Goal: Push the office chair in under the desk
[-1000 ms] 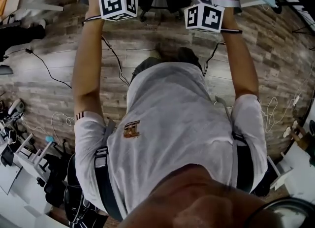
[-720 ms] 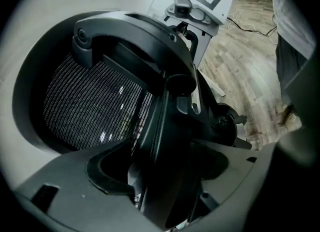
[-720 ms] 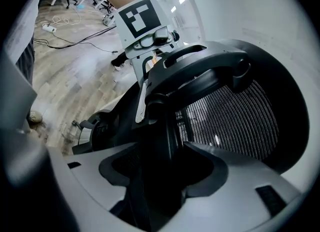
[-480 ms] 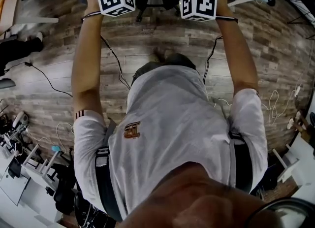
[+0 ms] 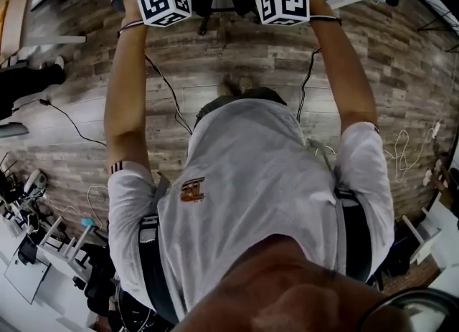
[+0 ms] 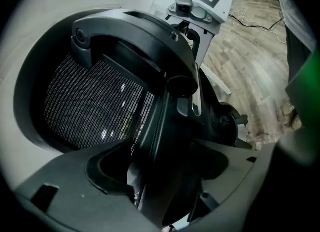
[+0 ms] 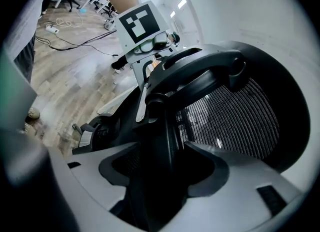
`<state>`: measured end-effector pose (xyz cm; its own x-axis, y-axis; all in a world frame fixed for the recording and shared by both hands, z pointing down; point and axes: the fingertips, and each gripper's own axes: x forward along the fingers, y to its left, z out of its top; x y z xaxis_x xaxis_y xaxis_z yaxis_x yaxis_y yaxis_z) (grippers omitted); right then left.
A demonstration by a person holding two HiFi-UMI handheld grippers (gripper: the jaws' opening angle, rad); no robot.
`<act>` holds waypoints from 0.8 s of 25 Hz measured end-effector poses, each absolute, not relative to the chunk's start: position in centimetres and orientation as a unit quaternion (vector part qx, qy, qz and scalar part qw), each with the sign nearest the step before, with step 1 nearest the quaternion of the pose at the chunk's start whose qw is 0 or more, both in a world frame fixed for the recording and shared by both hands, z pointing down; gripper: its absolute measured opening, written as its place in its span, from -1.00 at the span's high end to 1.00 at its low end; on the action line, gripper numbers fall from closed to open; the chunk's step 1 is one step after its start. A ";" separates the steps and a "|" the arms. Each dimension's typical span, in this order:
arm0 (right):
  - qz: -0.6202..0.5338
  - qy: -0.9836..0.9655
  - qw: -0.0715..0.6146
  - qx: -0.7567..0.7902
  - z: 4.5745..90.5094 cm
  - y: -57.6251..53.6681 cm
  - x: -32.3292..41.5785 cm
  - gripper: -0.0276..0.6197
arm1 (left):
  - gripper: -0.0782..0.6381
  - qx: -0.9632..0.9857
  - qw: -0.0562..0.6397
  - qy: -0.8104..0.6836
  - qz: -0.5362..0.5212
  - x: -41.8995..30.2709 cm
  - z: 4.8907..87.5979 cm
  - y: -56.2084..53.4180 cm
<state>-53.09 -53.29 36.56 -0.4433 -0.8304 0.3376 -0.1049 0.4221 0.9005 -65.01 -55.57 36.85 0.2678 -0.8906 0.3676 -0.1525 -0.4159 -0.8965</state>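
Jaws of my left gripper [image 6: 159, 176] and right gripper [image 7: 152, 181] clamp the black mesh-backed office chair [image 6: 90, 105] by its stiff rim (should roll lightly).

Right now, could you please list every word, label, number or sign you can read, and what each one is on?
None reads as a word or number.
Emblem on the person's shirt: too small and blurred to read.
Marker cubes: black-and-white square patterns only, no letters.
Office chair, clamped by the left gripper and right gripper: no label shows.
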 end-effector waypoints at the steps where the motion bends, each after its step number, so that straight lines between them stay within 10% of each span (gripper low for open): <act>1: -0.434 -0.733 0.417 0.318 36.5 -53.3 -53.1 0.11 | -0.18 -0.695 0.389 0.377 -0.473 -65.0 36.8 -55.6; 20: -0.336 -0.785 0.353 0.383 32.1 -45.4 -51.2 0.12 | -0.19 -0.804 0.299 0.421 -0.296 -64.2 31.6 -44.9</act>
<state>-51.24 -45.37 32.05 -0.4580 -0.8378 0.2971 -0.3642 0.4818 0.7970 -64.20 -44.86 31.58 0.4701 -0.8535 0.2248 -0.4991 -0.4672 -0.7298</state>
